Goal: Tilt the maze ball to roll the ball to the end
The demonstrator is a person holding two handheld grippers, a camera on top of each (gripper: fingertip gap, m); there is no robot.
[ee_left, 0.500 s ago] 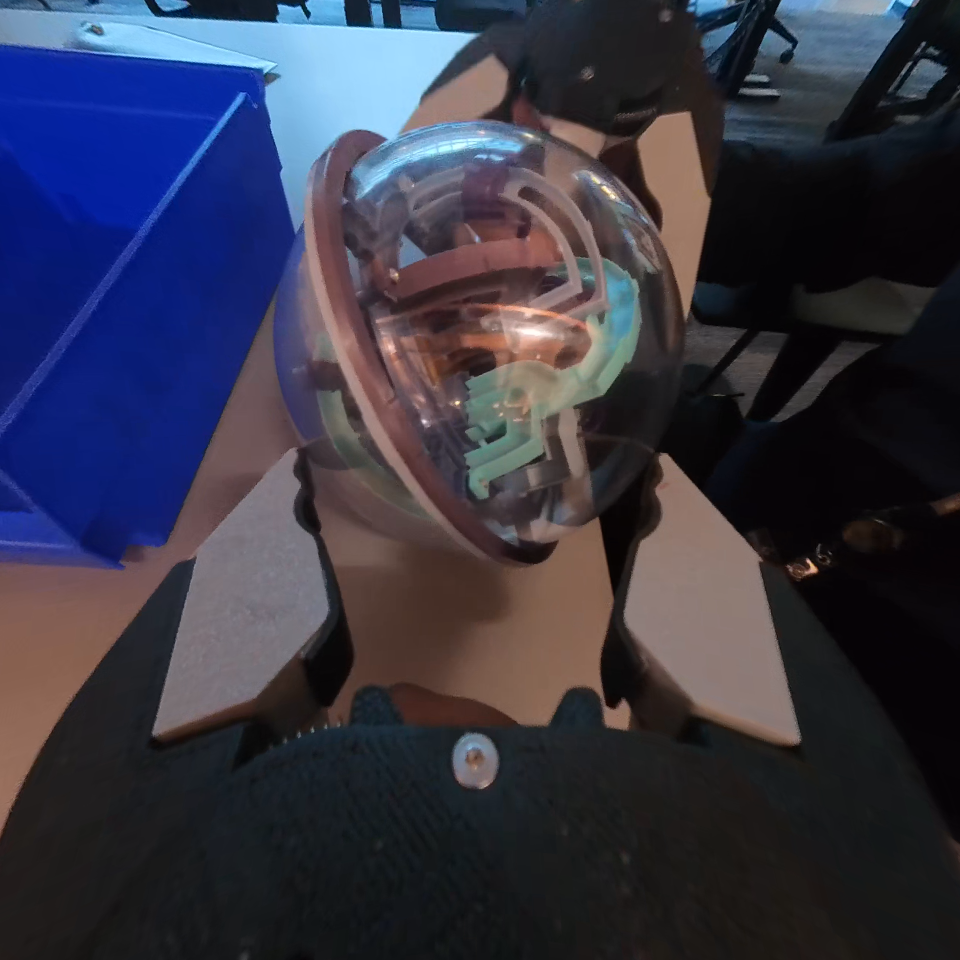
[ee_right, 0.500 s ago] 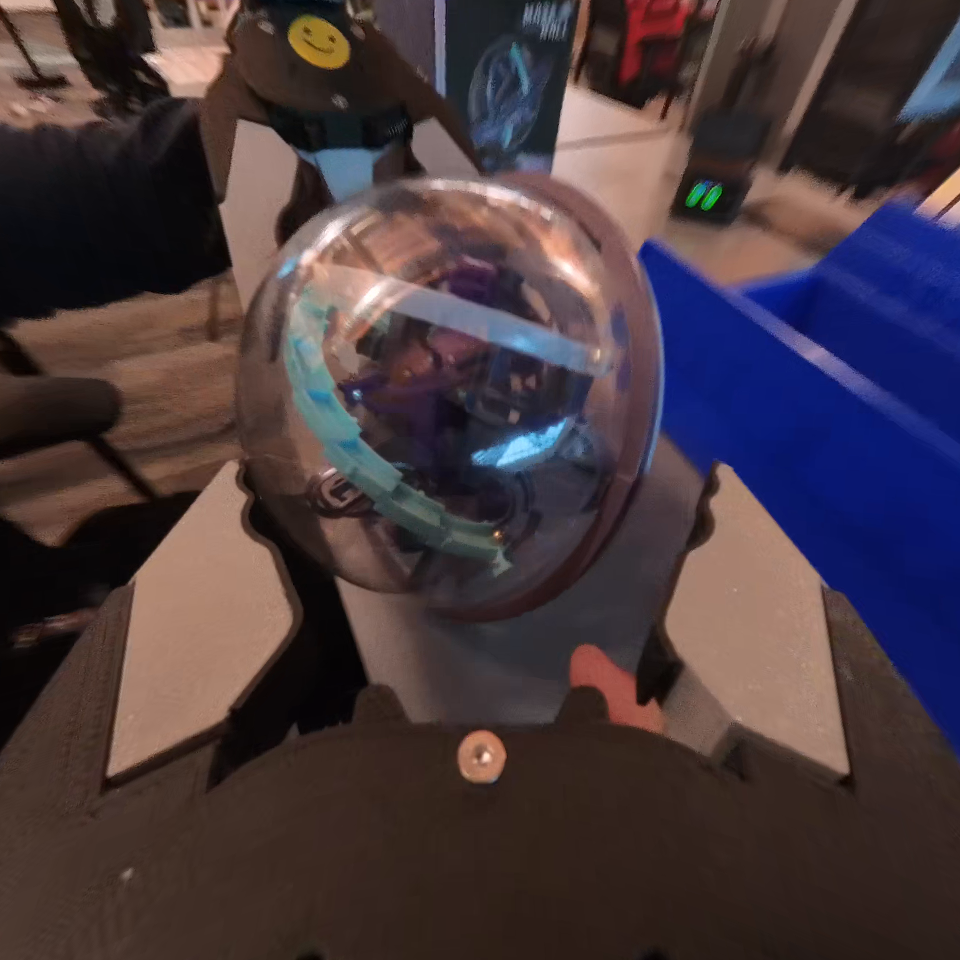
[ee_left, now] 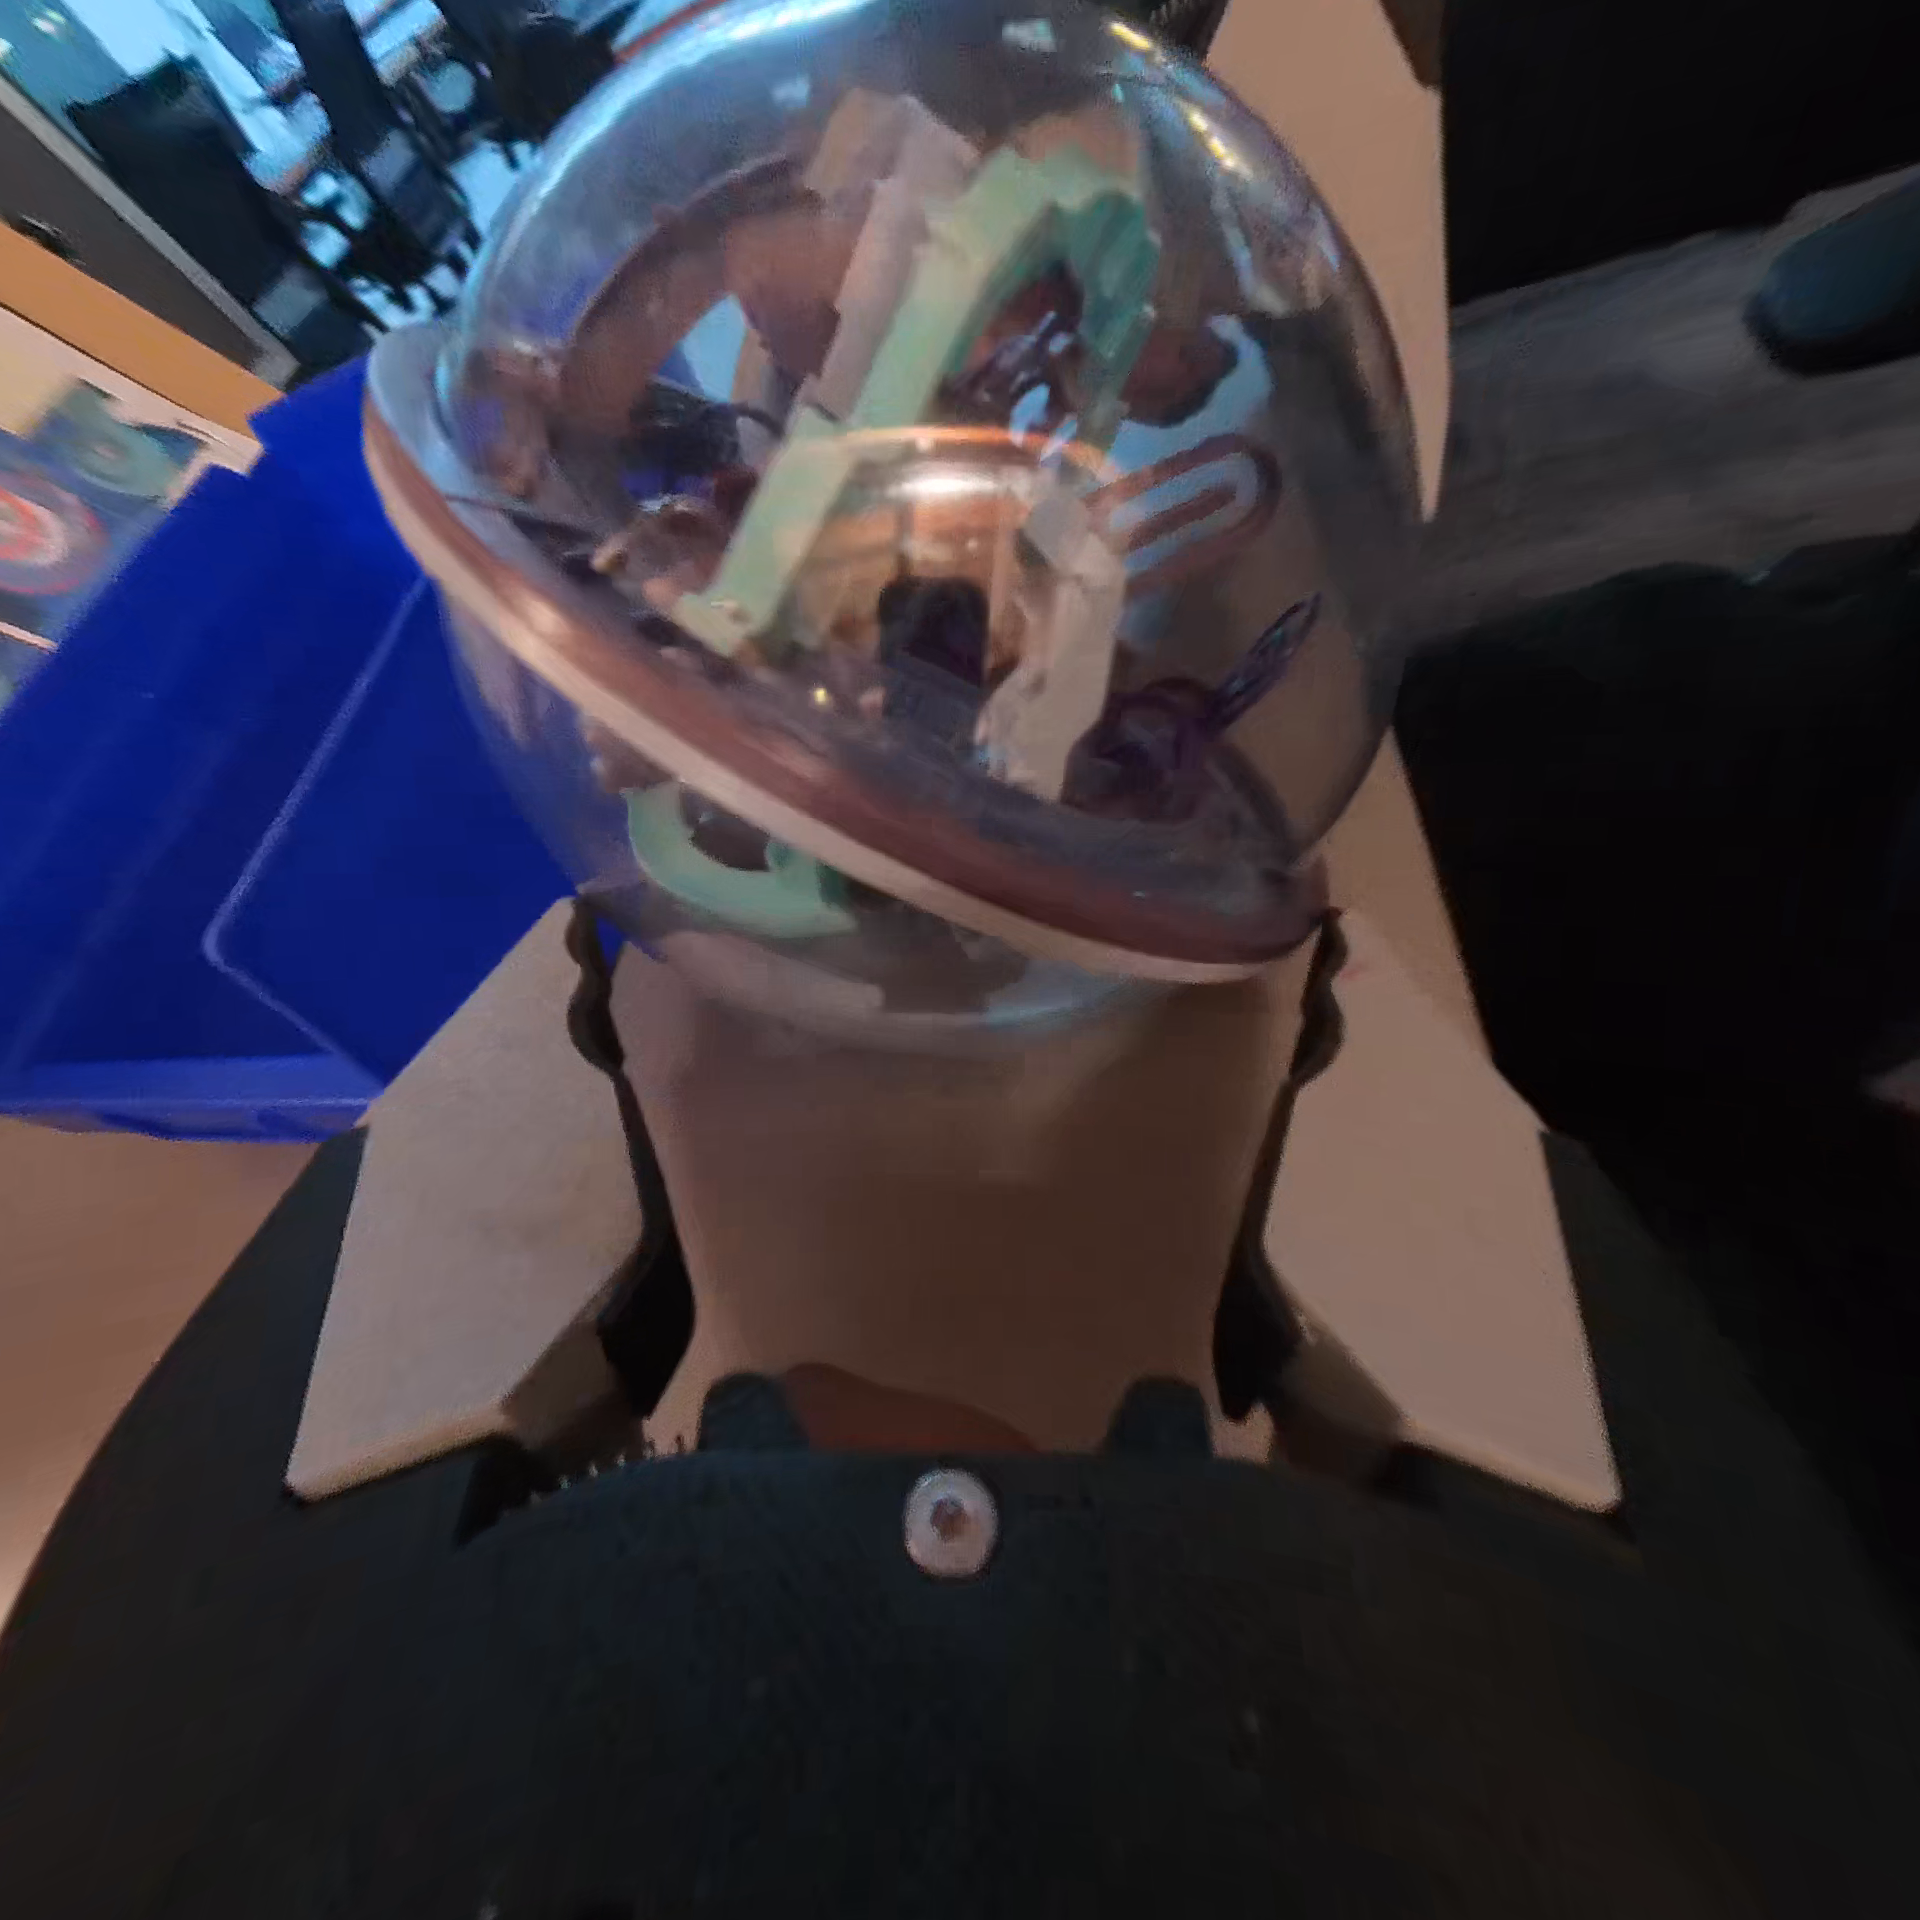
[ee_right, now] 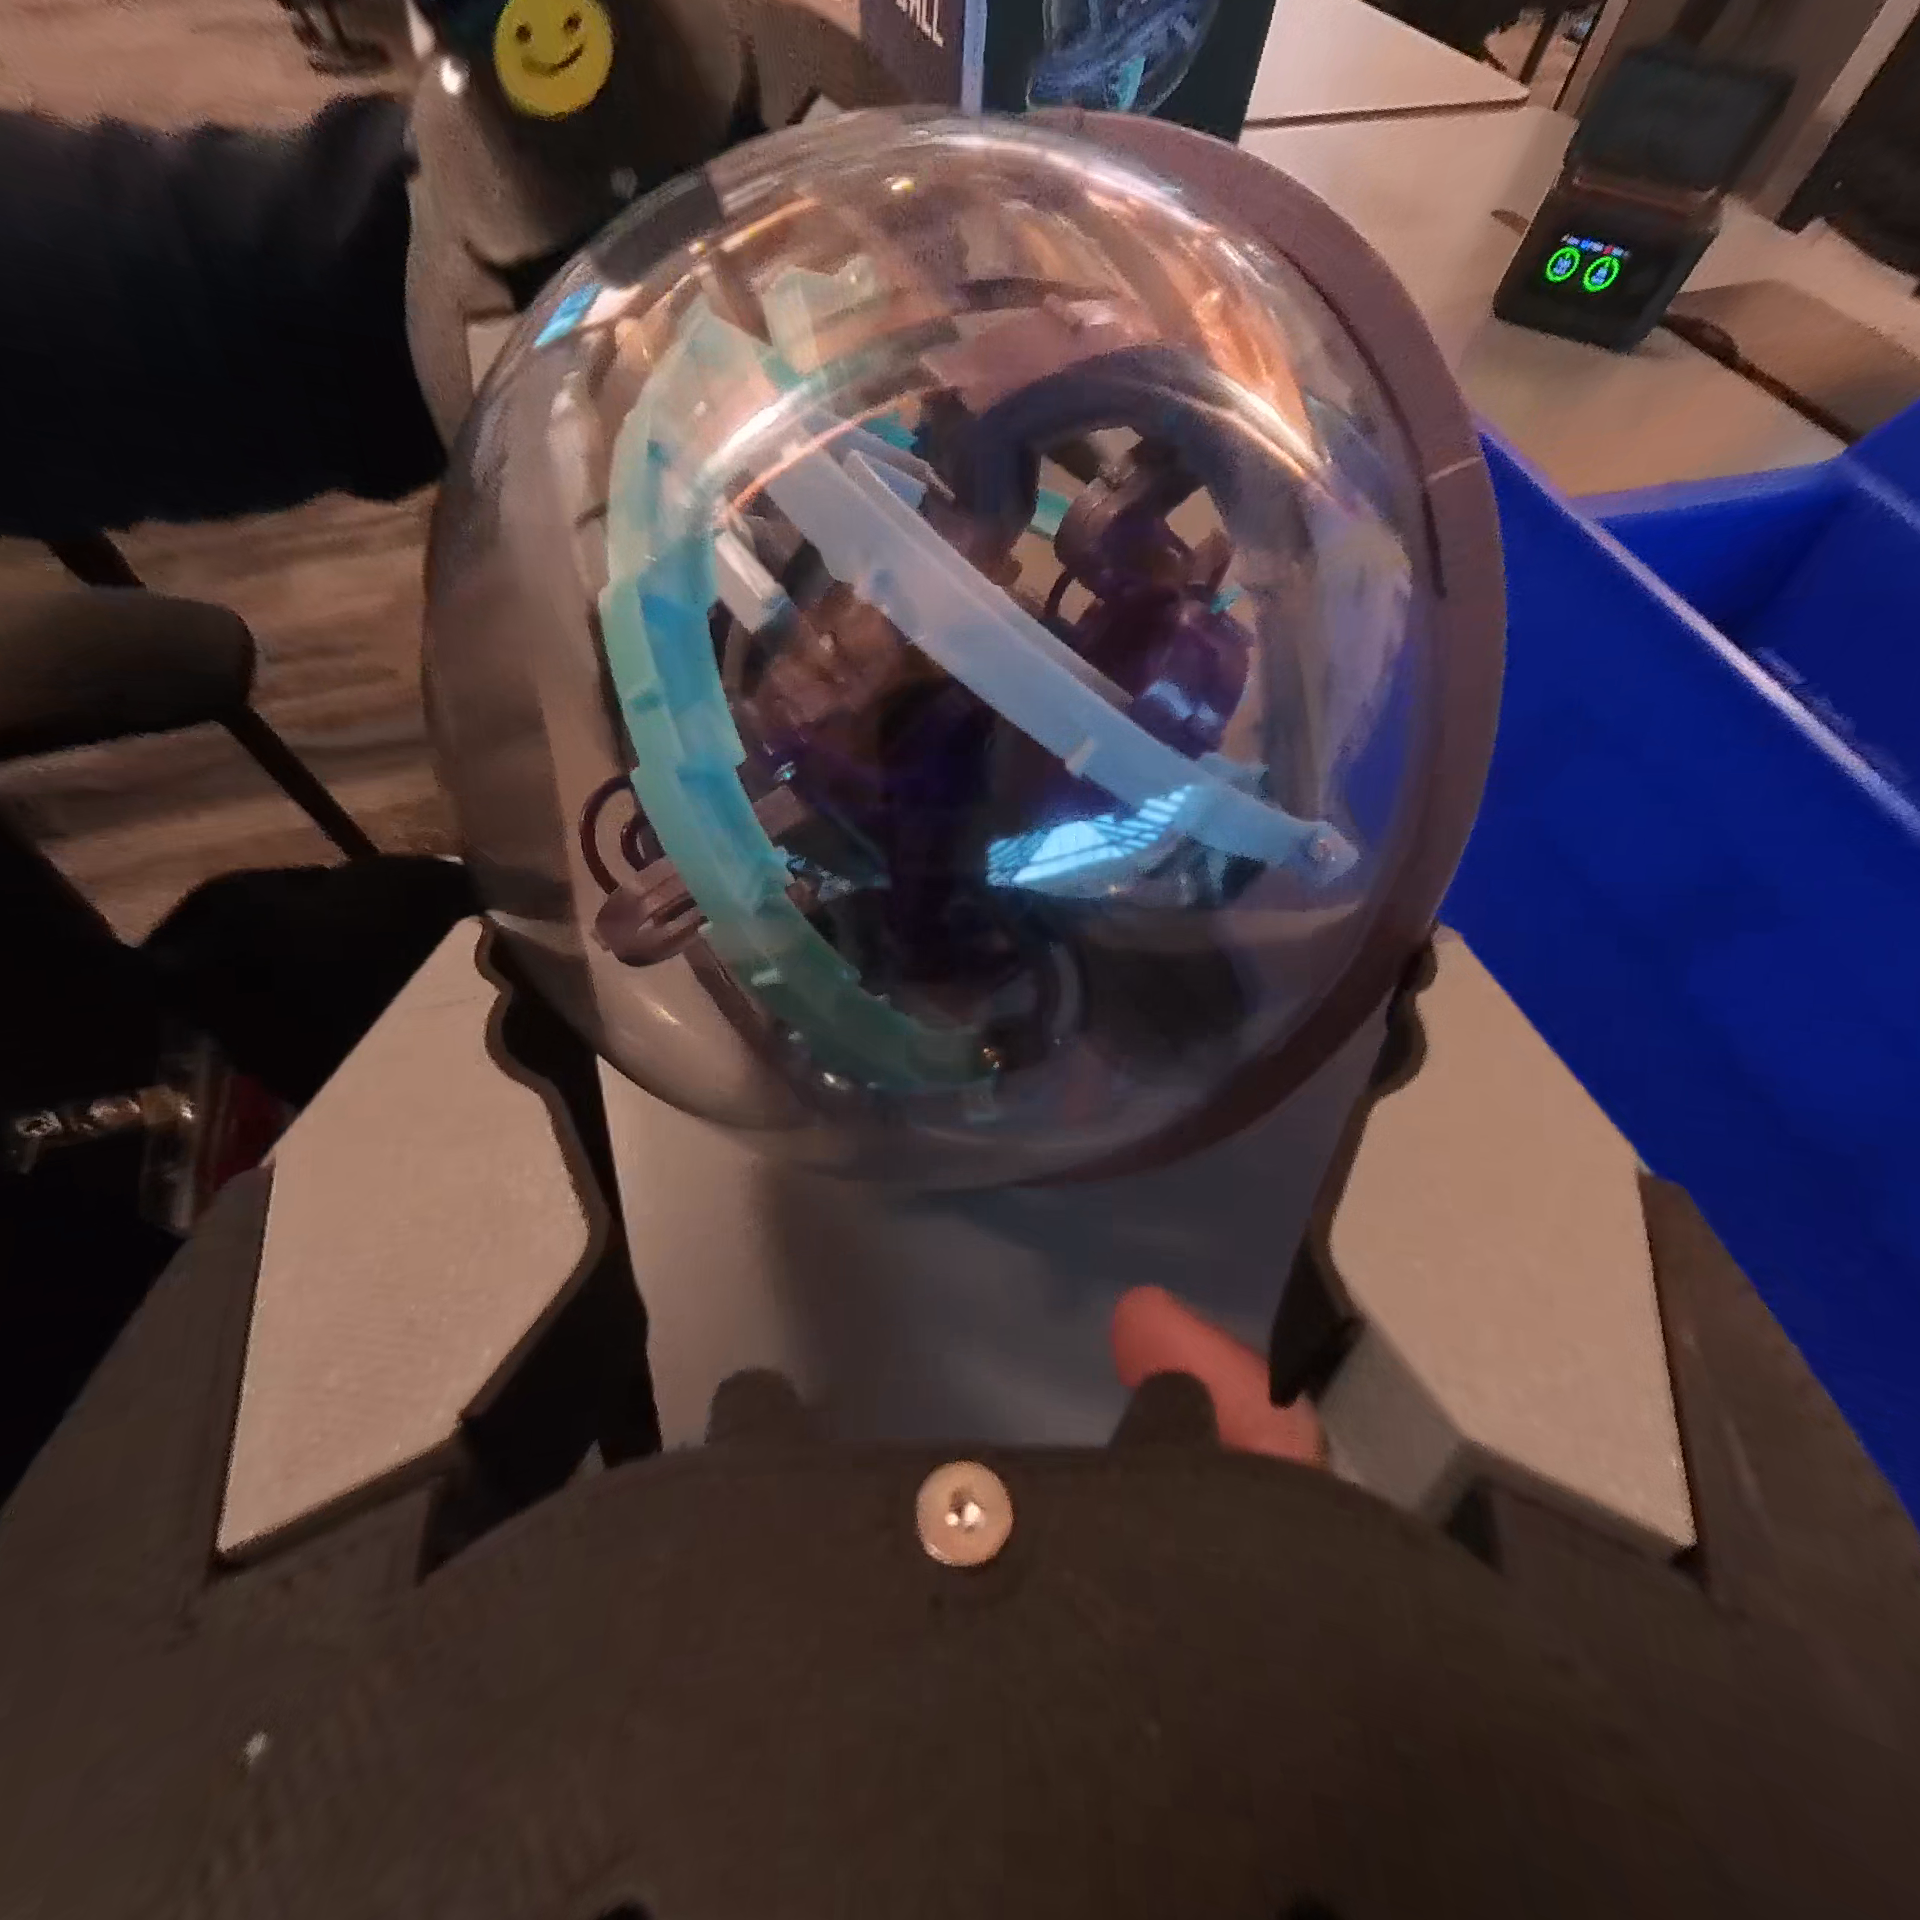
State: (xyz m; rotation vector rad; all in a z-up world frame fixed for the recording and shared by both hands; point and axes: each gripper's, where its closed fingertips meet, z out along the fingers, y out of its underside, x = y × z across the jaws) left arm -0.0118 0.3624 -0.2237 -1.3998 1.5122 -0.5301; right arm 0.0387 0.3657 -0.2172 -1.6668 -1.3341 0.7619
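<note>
Both grippers, left (ee_left: 951, 956) and right (ee_right: 951, 966), pinch the maze ball (ee_left: 914, 499) from opposite sides, holding it above the table (ee_left: 125, 1247). Its seam ring tilts. Blue bin (ee_left: 208, 779) sits near, at left.

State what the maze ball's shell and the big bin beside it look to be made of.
Maze ball shell: clear, glossy hard plastic, it seems; tracks show through and highlights glint off it. Blue bin: opaque moulded plastic, smooth, with a faint sheen.

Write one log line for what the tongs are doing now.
left tongs: on maze ball | right tongs: on it | inner ball: unseen | blue bin: beside
</note>
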